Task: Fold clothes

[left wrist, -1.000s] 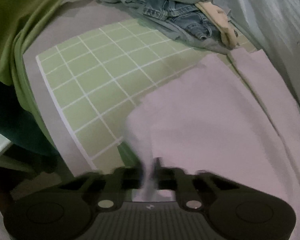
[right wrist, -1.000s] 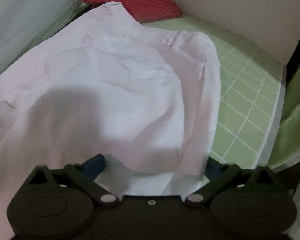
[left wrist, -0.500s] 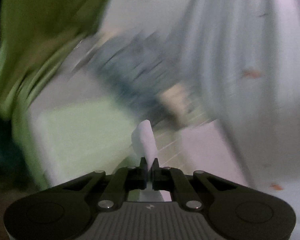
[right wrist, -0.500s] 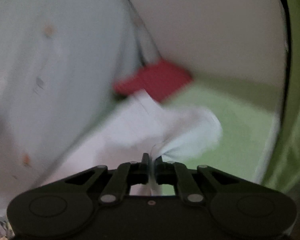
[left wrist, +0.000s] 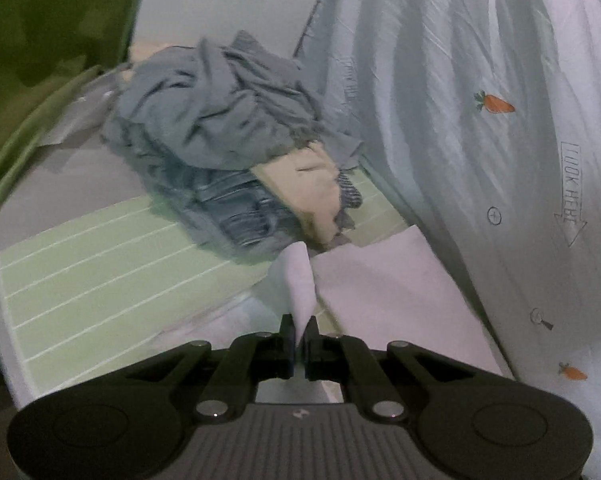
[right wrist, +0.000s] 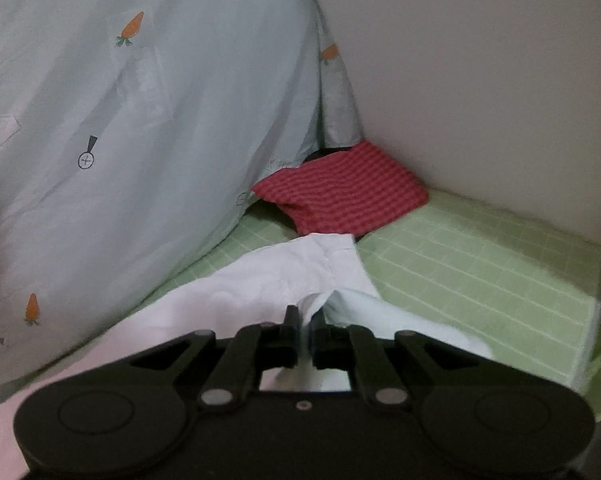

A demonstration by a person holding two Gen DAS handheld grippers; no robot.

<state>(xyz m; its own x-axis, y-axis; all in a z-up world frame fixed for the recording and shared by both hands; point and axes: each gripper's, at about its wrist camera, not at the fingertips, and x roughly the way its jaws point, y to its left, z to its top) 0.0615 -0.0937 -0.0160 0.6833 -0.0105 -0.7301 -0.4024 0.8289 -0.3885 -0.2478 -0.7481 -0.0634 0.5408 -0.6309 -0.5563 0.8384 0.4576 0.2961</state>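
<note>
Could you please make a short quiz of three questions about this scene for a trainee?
1. True or false: the left gripper is shut on the white shirt.
2. Which item lies folded in the far corner of the mat? A. jeans B. red cloth C. towel
3. Fill in: the orange figures printed on the sheet are ____.

Key:
1. True; a fold of shirt stands up between its pads. The right gripper pinches the shirt too.
2. B
3. carrots; the clothes pile sits beside the sheet.
</note>
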